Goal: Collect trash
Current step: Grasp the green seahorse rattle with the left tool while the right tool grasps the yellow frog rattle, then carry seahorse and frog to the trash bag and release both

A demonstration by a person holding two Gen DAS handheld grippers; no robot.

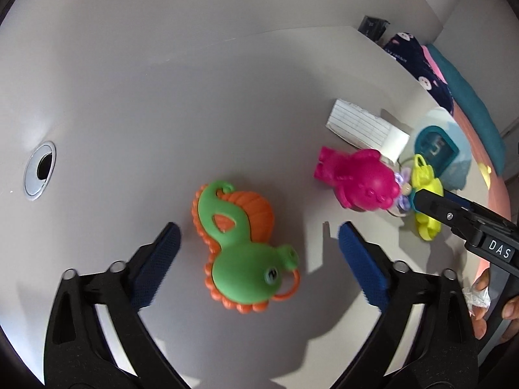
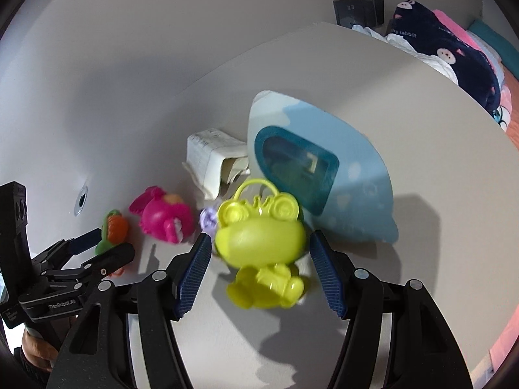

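Left view: left claw (image 1: pixel 258 246) is hanging released, jaws straddling the green toy (image 1: pixel 241 253) on the table (image 1: pixel 129 97), ready to clench.
Right view: right claw (image 2: pixel 258 272) is gaping around the yellow toy (image 2: pixel 262 243), pads not touching, lining up a grasp.

hand-held gripper (image 1: pixel 418 199): "DAS" | blanket (image 2: pixel 454 55): "rabbit"

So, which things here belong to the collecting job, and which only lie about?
Job:
- green and orange toy
- yellow frog toy
- pink toy
- left gripper
- right gripper

Lying about:
- blue clock
- lined paper box
- bedding
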